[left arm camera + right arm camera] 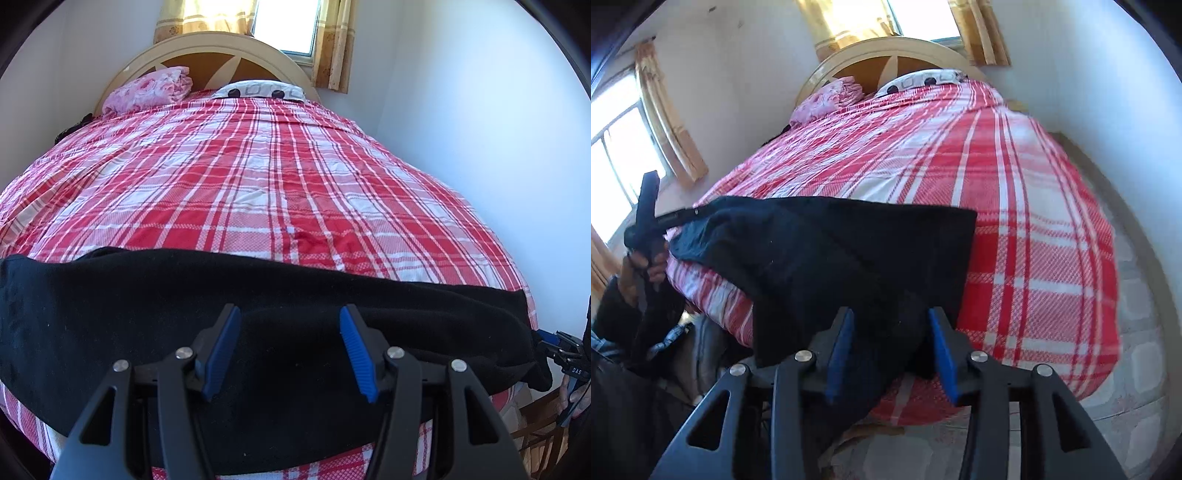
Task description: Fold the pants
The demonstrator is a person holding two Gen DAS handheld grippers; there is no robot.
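Observation:
Black pants (147,325) lie spread across the foot of the bed, over the red plaid cover (258,177). My left gripper (290,332) is open, low over the pants' near edge, with black cloth between and under the fingers. In the right wrist view the pants (827,258) drape over the bed's corner and hang down. My right gripper (890,332) is open with hanging black cloth between its blue pads (942,354). The left gripper (657,221) shows at the pants' far end. The right gripper (557,350) shows at the pants' right end.
The bed fills both views, with a pink folded blanket (147,90) and a white pillow (258,90) at the headboard (207,48). A white wall (480,129) runs along the right side. Tiled floor (1137,332) lies beside the bed. Curtained windows (624,147) stand behind and left.

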